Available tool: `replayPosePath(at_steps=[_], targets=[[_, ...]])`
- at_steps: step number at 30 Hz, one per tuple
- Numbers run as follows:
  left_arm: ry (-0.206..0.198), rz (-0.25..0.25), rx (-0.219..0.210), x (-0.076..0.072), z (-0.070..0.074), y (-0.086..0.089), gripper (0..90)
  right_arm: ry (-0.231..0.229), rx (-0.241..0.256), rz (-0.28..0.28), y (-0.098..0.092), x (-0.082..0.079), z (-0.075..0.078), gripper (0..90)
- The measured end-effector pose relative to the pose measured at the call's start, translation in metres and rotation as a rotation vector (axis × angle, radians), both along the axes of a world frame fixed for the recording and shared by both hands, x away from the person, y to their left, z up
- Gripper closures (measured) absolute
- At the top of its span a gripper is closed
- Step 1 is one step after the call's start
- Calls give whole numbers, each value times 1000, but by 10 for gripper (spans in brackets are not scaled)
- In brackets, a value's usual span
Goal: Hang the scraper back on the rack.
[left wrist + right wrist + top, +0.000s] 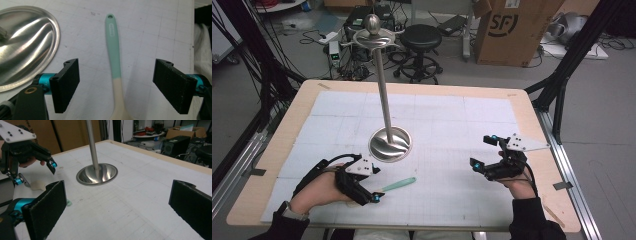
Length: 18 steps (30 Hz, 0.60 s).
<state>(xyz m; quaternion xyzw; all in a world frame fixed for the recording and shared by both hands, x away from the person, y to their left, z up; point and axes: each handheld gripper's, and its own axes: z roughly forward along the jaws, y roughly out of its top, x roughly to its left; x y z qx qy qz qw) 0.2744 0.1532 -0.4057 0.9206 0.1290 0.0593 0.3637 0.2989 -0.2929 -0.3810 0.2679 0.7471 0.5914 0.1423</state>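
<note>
Left tongs (362, 187) spread wide, straddling one mint-and-cream spatula (398, 184) lying flat on counter (452, 125), not touching it. One steel stand (390, 143) mid-counter. Right tongs (484, 152) gaping too, holding nothing.

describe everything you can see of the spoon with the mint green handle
The mint green and cream spoon looks like silicone or plastic. Its slim green handle has a hanging hole at its tip; the lower part is cream and widens toward the bowl. It lies flat on the white gridded mat, between the open jaws of the left gripper, untouched, beside the steel stand base.
</note>
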Motion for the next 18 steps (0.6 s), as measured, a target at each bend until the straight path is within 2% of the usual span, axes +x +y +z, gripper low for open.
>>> replayPosePath(at_steps=[1,3,8,11,14,18], targets=[[-5,-7,15,-1,0,-2,233,0,0,0,0,0,0,2],[-27,-28,53,-1,1,-5,310,0,-1,1,0,0,0,3],[35,-41,101,4,3,-11,341,7,-7,-1,1,1,-2,3],[49,-23,180,6,2,-15,391,7,-9,-2,1,1,-2,2],[46,3,259,8,1,-19,459,10,-7,-3,1,1,-2,2],[86,-3,310,9,1,-24,536,14,-7,-4,0,1,-3,2]])
